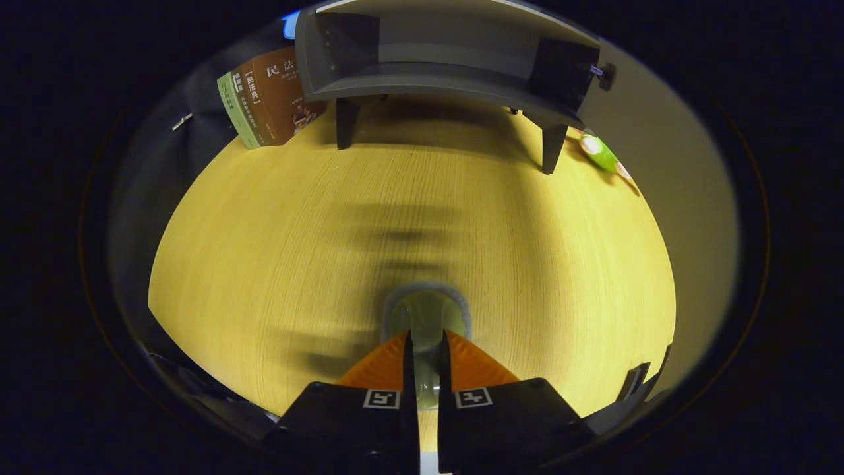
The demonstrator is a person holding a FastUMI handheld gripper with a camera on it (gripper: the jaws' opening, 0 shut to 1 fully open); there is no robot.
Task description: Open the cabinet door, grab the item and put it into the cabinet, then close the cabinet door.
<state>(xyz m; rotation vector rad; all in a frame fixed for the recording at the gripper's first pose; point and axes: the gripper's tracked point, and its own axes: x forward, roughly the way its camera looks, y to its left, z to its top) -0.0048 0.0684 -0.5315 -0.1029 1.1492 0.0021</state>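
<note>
Claw [426, 346] fingers pinching pale green grey-rimmed cup [426, 313], cabinet [435, 79] beyond

Dim warm light, motion-blurred, fisheye-warped.

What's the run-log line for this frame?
gripper: shut on cup | cup: above wooden table | cabinet: beyond fingers, door open | books: beside cabinet

Cam rides gripper, looks fwd/down over table [264, 251], near it; cabinet [442, 66] far ahead.
</note>
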